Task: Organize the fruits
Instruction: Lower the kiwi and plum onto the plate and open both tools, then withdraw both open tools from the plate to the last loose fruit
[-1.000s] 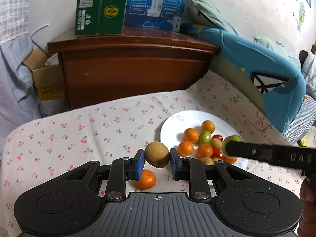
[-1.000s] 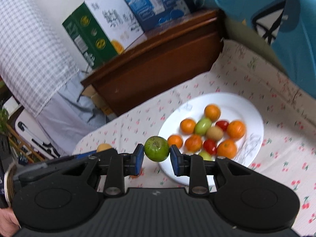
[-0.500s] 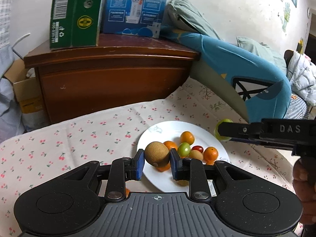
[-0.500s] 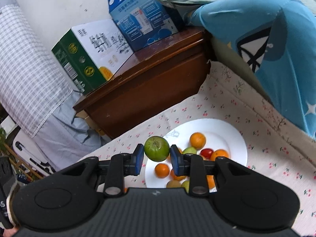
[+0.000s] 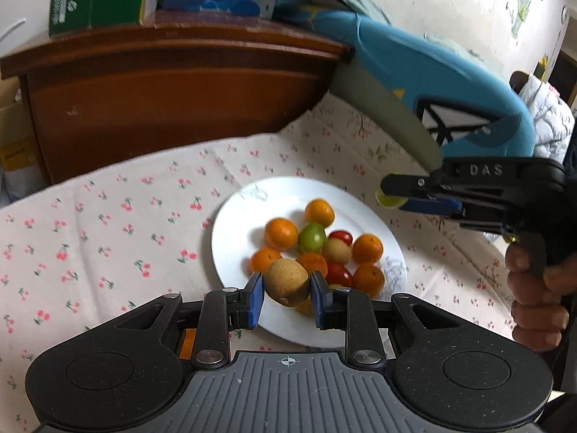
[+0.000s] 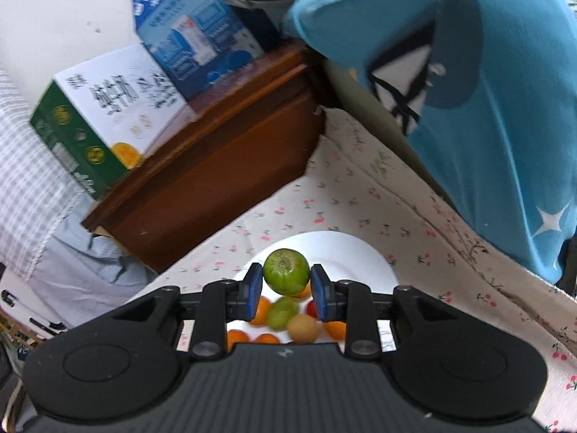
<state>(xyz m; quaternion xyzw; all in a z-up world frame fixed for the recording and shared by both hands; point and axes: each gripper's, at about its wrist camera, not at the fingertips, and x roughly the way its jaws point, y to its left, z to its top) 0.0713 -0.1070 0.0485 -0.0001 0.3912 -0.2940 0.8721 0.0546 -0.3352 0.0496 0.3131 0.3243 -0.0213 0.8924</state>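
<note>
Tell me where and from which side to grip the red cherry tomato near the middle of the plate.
Grip the red cherry tomato across its narrow middle, coming straight down from above. It lies on its side, wedged between a green fruit, an orange and others on the plate, so level approaches look blocked. Both jaws sets are full now.

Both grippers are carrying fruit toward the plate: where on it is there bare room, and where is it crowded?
The white plate is bare along its far and left rim, beyond the oranges. Its middle and near-right side are crowded with fruit. The cherry-print cloth left of the plate is also bare.
</note>
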